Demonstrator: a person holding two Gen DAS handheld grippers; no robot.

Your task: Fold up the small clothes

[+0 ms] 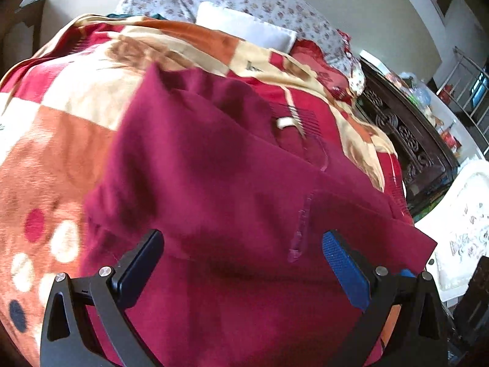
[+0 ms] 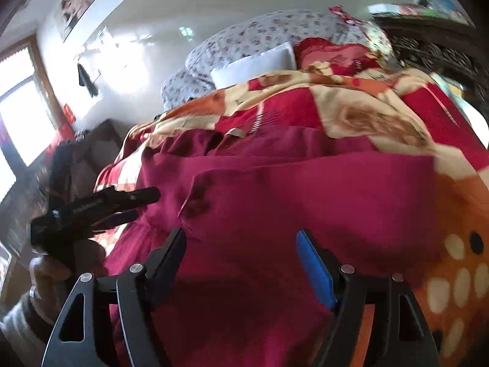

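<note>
A maroon garment (image 1: 220,165) lies spread on the bed's patterned blanket (image 1: 61,140), its collar and white label (image 1: 285,122) at the far end. My left gripper (image 1: 241,244) hovers over its near part, open, with nothing pinched between the black and blue pads. In the right wrist view the same garment (image 2: 305,202) shows a folded-over layer with an edge at the left. My right gripper (image 2: 241,237) stands open just above that layer and grips no cloth. The left gripper (image 2: 137,205), held by a hand (image 2: 61,269), sits at the garment's left edge.
Floral pillows (image 1: 244,0) and a white pillow (image 1: 244,27) lie at the bed's far end. Dark carved wooden furniture (image 1: 406,140) runs along the bed's right side, with a white surface (image 1: 464,208) beside it. A bright window (image 2: 24,122) is at the left.
</note>
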